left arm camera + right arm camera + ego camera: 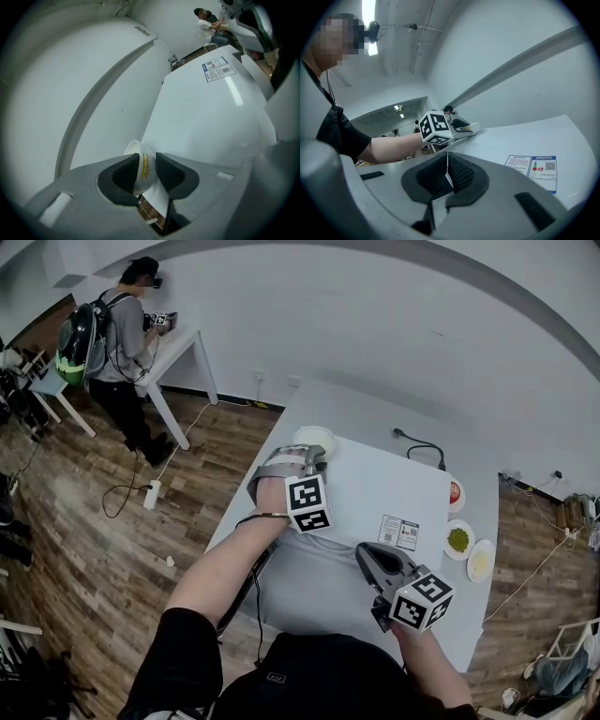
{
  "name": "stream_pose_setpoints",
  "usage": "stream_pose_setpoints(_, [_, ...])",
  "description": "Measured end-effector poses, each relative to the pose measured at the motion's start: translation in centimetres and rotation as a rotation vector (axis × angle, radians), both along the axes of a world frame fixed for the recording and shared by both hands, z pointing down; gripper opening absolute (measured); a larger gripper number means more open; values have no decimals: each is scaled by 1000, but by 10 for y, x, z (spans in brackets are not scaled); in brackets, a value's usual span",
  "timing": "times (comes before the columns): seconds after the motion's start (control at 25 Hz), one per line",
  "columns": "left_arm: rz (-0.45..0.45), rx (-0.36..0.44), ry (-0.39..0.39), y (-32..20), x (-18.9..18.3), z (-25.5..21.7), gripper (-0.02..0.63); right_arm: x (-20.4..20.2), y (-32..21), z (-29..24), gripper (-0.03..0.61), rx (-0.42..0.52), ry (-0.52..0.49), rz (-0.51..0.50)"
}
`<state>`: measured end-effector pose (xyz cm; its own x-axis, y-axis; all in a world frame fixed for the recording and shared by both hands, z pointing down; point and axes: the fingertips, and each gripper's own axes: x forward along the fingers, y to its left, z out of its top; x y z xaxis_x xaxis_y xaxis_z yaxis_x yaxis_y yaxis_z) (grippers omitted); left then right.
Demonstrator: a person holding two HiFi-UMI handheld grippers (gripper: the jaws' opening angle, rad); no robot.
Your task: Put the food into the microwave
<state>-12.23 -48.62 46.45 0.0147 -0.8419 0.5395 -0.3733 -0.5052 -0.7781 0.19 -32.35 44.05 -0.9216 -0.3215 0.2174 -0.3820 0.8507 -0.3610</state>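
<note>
A white bowl (314,439) sits at the far left corner of the white microwave's top (375,493). My left gripper (313,457) reaches over that corner and is shut on the bowl's wall. In the left gripper view the bowl (140,165), with yellow print, is pinched between both pads of the left gripper (144,171). My right gripper (367,554) hovers over the near edge of the microwave top, shut with nothing in it. In the right gripper view the pads of the right gripper (447,171) meet, and the bowl (472,128) shows beyond them.
A label sticker (399,532) lies on the microwave top. On the grey table (328,399) to the right stand a dish with red food (456,491), a plate of green food (458,539) and a pale yellow plate (480,562). A black cable (427,448) runs behind. A person (112,334) stands far left.
</note>
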Motion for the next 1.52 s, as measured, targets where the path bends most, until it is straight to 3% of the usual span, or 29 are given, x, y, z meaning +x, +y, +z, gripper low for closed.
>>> stream_pose_setpoints(0.28, [14, 17, 63, 15, 18, -18, 114, 3, -2, -7, 15, 13, -16, 5])
stream_pose_setpoints(0.6, [116, 59, 12, 53, 53, -35, 114, 10, -1, -14, 15, 24, -32, 31])
stream_pose_setpoints(0.96, [192, 72, 4, 104, 78, -40, 112, 28, 5, -20, 15, 36, -44, 99])
stream_pose_setpoints(1.28, [223, 80, -31, 145, 82, -22, 110, 43, 10, -19, 17, 54, -44, 160])
stream_pose_setpoints(1.52, [188, 99, -47, 179, 96, -15, 110, 50, 24, -25, 15, 77, -43, 97])
